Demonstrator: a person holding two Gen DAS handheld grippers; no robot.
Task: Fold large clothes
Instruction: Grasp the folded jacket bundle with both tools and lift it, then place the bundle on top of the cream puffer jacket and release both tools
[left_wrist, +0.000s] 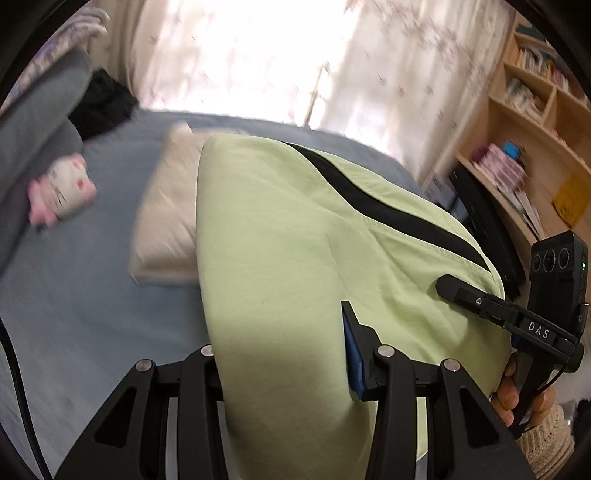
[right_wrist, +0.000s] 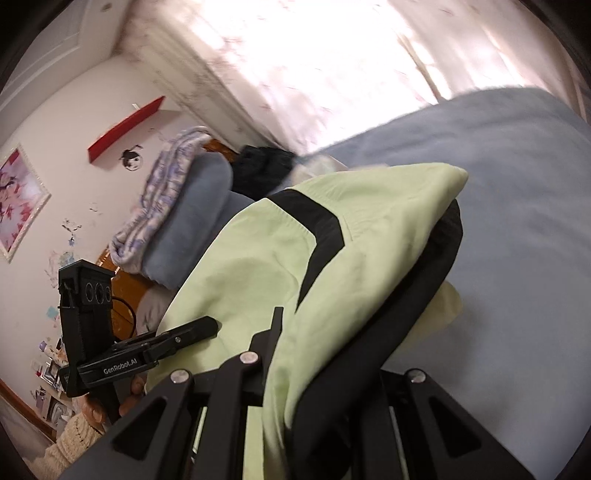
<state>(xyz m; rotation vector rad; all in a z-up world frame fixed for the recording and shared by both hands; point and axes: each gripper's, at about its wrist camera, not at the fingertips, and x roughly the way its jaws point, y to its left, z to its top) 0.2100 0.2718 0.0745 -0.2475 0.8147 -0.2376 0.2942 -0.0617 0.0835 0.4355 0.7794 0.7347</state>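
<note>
Both my claws pinch one edge of the light green garment (left_wrist: 295, 229), side by side. Left gripper (left_wrist: 280, 369): jaws part-open, clamped on a thick fold. Right gripper (right_wrist: 332, 369): near-closed on green and black layers. Cloth runs long-axis forward from both, lifted, far end draping toward the blue bed (left_wrist: 92, 295). Beige folded item (left_wrist: 166, 206) beyond; bookshelf (left_wrist: 535, 140) on the right.
</note>
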